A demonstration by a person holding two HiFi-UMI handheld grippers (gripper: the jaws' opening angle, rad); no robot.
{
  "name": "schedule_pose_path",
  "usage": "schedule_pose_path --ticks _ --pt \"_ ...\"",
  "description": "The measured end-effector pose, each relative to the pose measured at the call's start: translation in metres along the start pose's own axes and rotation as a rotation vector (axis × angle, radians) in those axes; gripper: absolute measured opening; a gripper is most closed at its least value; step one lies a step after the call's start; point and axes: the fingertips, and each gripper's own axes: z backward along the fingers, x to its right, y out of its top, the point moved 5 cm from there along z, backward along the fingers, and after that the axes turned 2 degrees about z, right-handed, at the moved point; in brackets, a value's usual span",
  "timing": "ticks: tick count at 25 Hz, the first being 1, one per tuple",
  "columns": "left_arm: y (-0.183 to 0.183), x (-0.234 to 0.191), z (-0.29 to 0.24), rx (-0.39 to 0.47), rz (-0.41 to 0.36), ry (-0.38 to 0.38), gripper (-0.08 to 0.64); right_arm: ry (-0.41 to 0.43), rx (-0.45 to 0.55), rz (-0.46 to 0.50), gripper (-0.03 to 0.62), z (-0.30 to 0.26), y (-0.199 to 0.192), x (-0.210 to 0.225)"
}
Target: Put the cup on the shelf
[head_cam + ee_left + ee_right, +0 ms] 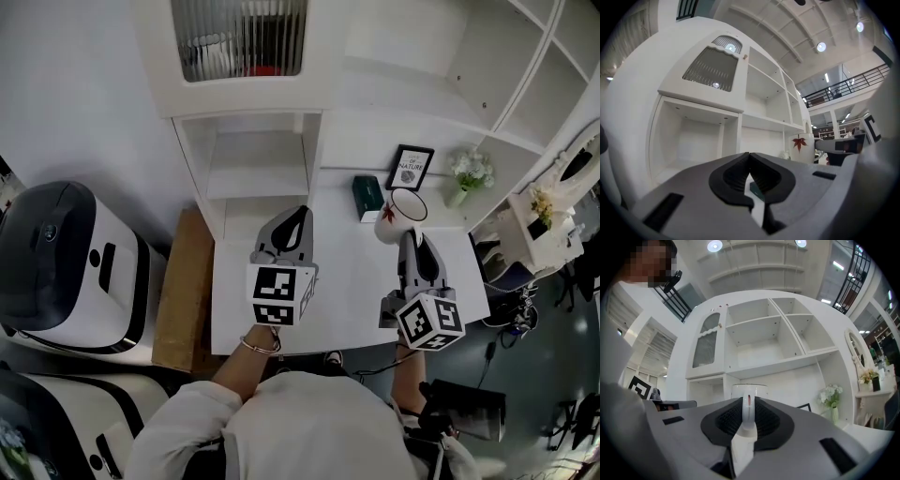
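The white cup with a red leaf print hangs tilted just above the white tabletop, near the shelf unit. My right gripper is shut on the cup's handle; in the right gripper view the handle is pinched between the jaws with the cup body beyond. My left gripper hovers to the cup's left, shut on nothing, in front of the low open compartment. From the left gripper the cup shows at the right.
A small green box, a framed picture and a little vase of white flowers stand at the back of the tabletop. A cardboard box and a black-and-white appliance sit to the left.
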Motion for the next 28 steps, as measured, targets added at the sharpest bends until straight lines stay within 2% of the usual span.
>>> schedule_pose_path --ticks 6,14,22,28 --pt "-0.002 -0.01 -0.019 -0.013 -0.008 0.077 0.008 0.085 -0.027 0.006 0.071 -0.04 -0.008 0.012" --pt "0.015 -0.019 -0.046 -0.001 -0.031 0.172 0.008 0.207 -0.046 0.007 0.072 -0.088 -0.003 0.028" --pt "0.003 -0.017 -0.05 -0.022 -0.024 0.205 0.008 0.248 -0.066 -0.002 0.071 -0.095 -0.014 0.032" --pt "0.004 -0.012 -0.051 -0.013 -0.018 0.203 0.008 0.318 -0.056 0.004 0.071 -0.081 0.009 0.027"
